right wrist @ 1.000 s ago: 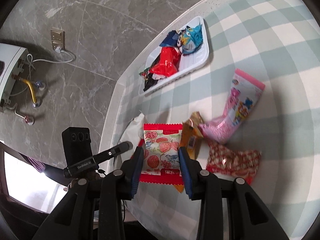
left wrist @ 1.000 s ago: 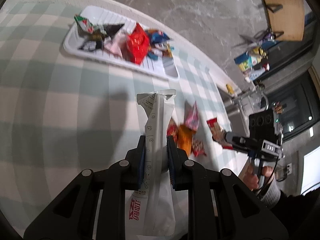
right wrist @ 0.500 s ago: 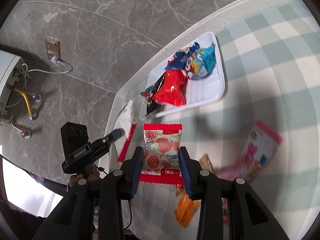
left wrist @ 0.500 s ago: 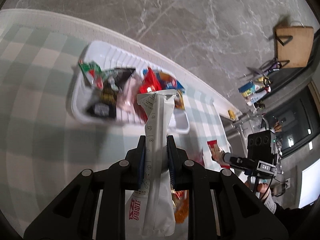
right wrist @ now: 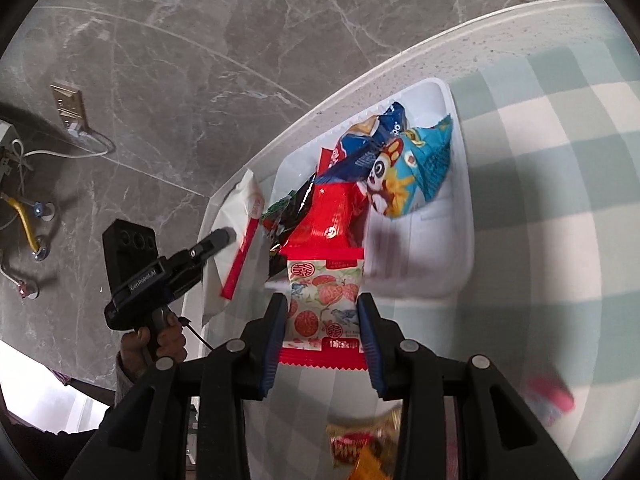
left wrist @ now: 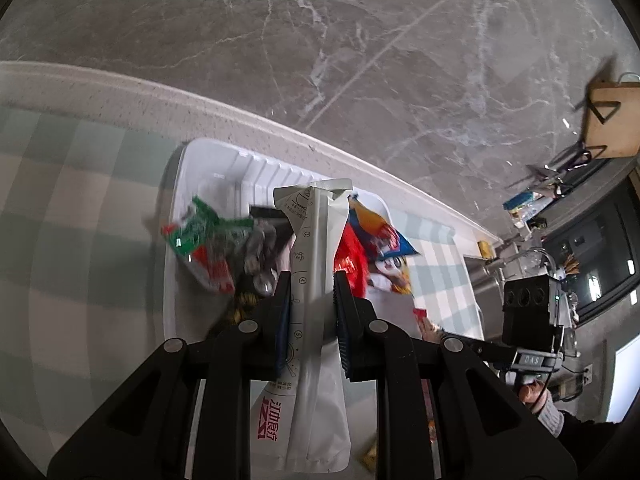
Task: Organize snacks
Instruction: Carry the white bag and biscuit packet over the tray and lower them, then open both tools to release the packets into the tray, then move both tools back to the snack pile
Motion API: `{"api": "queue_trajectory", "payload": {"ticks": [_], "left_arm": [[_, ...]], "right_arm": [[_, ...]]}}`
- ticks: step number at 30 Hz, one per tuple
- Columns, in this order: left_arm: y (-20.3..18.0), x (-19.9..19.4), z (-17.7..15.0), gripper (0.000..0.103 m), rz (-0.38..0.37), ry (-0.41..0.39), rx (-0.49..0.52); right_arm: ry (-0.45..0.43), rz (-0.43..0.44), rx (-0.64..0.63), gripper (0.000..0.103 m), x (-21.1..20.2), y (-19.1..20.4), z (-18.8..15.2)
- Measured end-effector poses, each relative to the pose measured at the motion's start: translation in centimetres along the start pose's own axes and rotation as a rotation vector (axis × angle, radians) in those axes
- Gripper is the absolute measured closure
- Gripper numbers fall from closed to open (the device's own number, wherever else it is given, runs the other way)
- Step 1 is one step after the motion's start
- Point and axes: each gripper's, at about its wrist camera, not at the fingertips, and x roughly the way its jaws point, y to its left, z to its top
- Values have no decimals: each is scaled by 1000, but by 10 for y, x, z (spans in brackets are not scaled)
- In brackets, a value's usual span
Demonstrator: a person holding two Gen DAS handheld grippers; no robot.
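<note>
A: While both packets are held above the tray [left wrist: 208,160], which step is judged to be in hand?

B: Delivery. The left tool [left wrist: 308,300] is pressed together on a white pouch [left wrist: 316,360], seen upright at the centre of the left view with the tray's heap just behind it. The right tool [right wrist: 322,320] is pinched on a red-edged packet [right wrist: 324,304], seen at the centre of the right view, over the tray's near rim.

A: And what is called for next?

B: By judgement, each packet should be brought over a bare part of the tray and the jaws spread. The tray is already crowded on one side: a green packet [left wrist: 200,236], a red bag [right wrist: 328,216] and a blue bag [right wrist: 404,168] are piled there. Free space is seen at the right centre of the right view, so the drop is probably best made there.

A: What is left outside the tray?

B: A few packets [right wrist: 360,444] are seen blurred at the bottom of the right view, on the surface [right wrist: 560,200].

A: And the surroundings?

B: The surface is covered by a pale green and white check cloth and edged in speckled white. Grey marble floor [left wrist: 320,60] is seen beyond, with a wall socket [right wrist: 70,106] at the upper left of the right view.
</note>
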Motion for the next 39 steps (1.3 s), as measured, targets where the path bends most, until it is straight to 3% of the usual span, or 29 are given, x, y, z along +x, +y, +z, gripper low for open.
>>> {"api": "queue_trajectory", "payload": {"ticks": [10,13,17,24,32,35,37,39], "left_arm": [[11,34,35,85,66,-9,30],[12,45,42,85,127,-19,60],[12,59,47,84,192,-13,101],[3,53,44,82,226,-51,144],[-23,16,15,79,215,-95,188],[-35,6,-5,71,192,-83,211],[-45,0,-22,59,182,-63,242],[-56,1,-43,59,159,-29,272]], "right_arm": [[27,-41,-17,64,28,-6,24],[26,-62,-26,65,34,-8,29],[28,-104,-65,65,39,-5,32],[24,-115,-90,65,34,1,28],[2,-139,-138,65,8,15,12],[-4,-158,-164,64,-4,21,0],[-9,-180,-187,64,-12,25,-10],[-8,-200,-208,63,-21,27,-22]]}}
